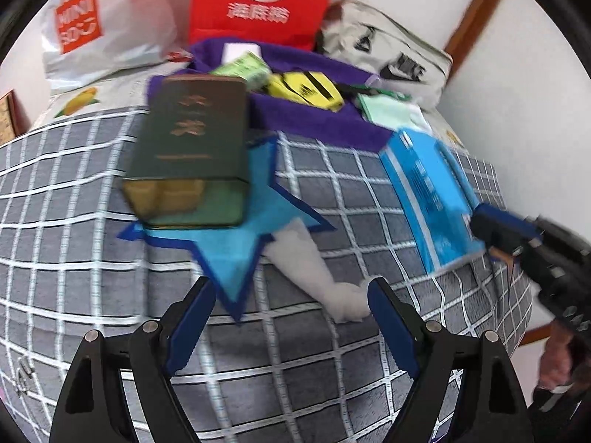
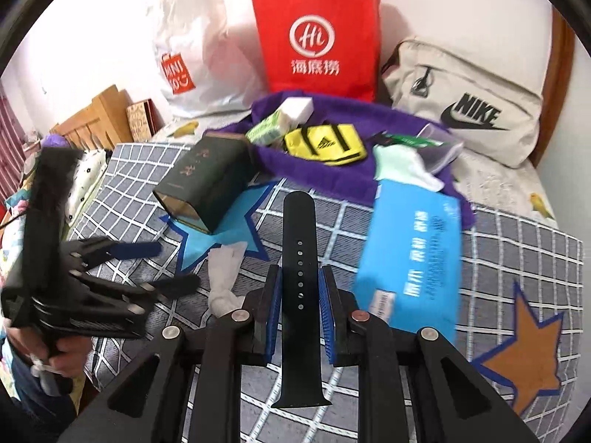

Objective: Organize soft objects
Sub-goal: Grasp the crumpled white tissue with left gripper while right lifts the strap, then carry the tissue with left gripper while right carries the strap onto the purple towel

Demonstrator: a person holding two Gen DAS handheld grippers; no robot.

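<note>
Right wrist | right tool (image 2: 300,295) clamped on black holed strap (image 2: 299,221) | left tool (image 1: 291,317) apart, empty

A dark green rectangular tin (image 2: 207,181) lay on a blue felt star (image 2: 225,238), left of the blue plastic tissue pack (image 2: 410,254); a purple towel (image 2: 332,173) lay behind.

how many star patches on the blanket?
2. A blue star lies under the dark box, left of centre; an orange star is at the blanket's near right corner. More could be hidden under the clutter.
</note>
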